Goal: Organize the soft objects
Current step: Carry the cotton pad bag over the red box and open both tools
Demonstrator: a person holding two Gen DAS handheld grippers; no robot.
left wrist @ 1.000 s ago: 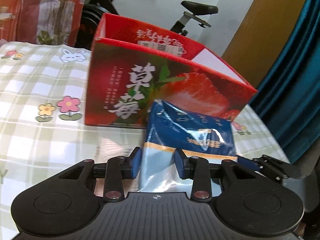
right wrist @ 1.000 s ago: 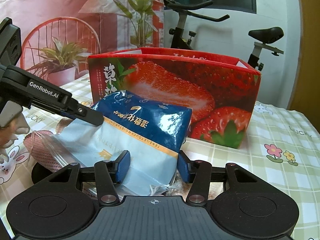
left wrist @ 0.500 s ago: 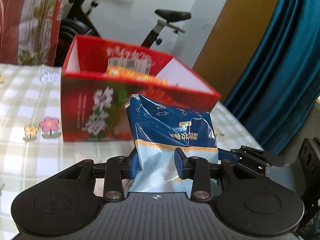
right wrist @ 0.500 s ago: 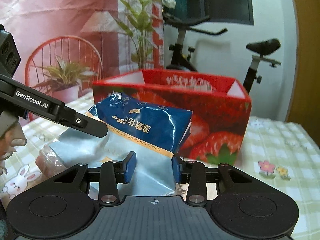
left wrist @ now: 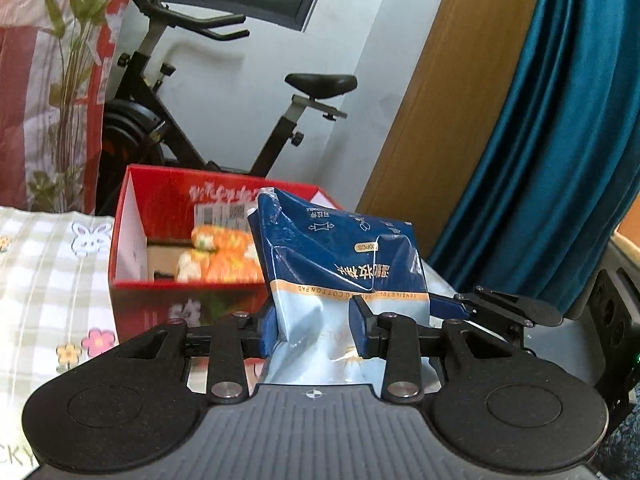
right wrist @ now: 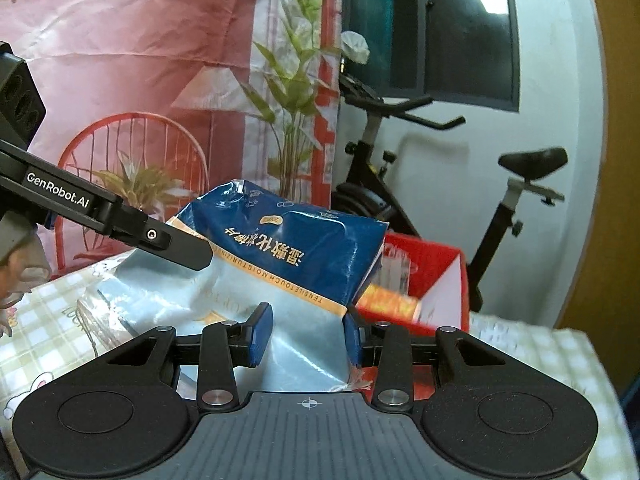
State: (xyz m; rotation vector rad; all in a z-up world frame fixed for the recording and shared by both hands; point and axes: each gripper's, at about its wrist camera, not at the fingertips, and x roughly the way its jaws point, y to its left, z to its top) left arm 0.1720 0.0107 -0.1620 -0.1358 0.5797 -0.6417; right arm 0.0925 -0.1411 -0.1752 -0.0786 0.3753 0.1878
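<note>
Lifted higher than a second ago, the blue cotton pad pack (left wrist: pixel 340 272) now hangs above the near rim of the red strawberry box (left wrist: pixel 132 240), where earlier it stood on the counter (left wrist: pixel 44 264) in front of the box wall; both cameras now look down into the open box rather than at its printed side. Both grippers pinch the pack at its pale lower part: the left gripper (left wrist: pixel 314 326) has its blue pads pressed into the wrapper from either side, and the right gripper (right wrist: pixel 304 334) clamps the same pack from the other end, its fingers (right wrist: pixel 260 332) dimpling the plastic. From the right wrist view a finger of the left gripper lies along the pack's upper left edge. Inside the box lie orange and white packets (left wrist: pixel 216 256), blurred, beside a barcode label on the far inner wall. A checked cloth with flowers and rabbits covers the counter, and a clear bag (right wrist: pixel 104 312) lies on it, left of the pack. An exercise bike (left wrist: pixel 168 120) stands behind the box, with a teal curtain (left wrist: pixel 560 140) to the right
</note>
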